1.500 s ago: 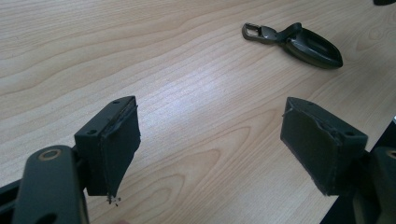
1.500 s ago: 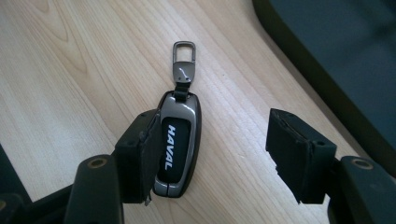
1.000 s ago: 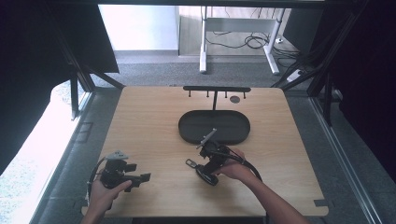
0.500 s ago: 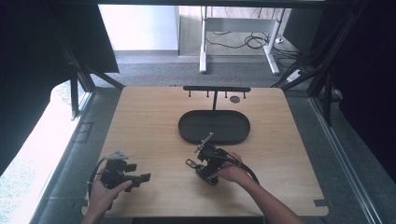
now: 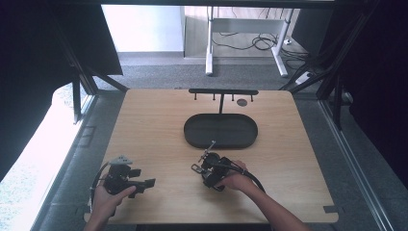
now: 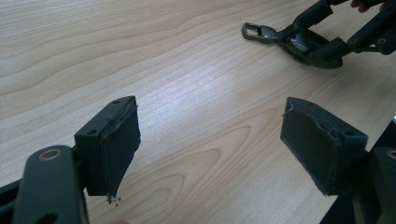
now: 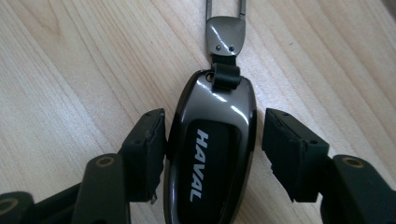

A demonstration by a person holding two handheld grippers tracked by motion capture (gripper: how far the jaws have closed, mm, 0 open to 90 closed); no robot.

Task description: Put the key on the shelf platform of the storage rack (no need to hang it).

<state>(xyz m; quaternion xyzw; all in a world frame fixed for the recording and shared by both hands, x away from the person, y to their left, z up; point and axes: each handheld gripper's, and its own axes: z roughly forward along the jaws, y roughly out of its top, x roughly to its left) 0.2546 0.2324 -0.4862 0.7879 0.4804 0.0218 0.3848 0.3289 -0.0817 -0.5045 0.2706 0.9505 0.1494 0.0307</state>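
A glossy black car key fob point(image 7: 210, 154) marked HAVAL, with a metal clip point(image 7: 225, 32) at its far end, lies flat on the wooden table point(image 5: 159, 130). My right gripper point(image 7: 215, 123) straddles it and its jaws have just been closing. The left pad point(image 7: 152, 140) is against the fob's side, while a thin gap remains at the right pad point(image 7: 285, 144). In the high view this gripper point(image 5: 204, 171) sits low at the table's front middle. My left gripper point(image 6: 212, 112) is open and empty above bare wood at the front left point(image 5: 144, 183). From there the fob point(image 6: 303, 44) lies far off.
A black oval tray point(image 5: 220, 131) stands just beyond the right gripper. Behind it is a low black rack with hooks point(image 5: 223, 91) and a small dark disc point(image 5: 242, 102). The table's front edge runs just under both hands.
My right gripper has sunk toward the table and its jaws have narrowed around the key fob. The left gripper has stayed where it was.
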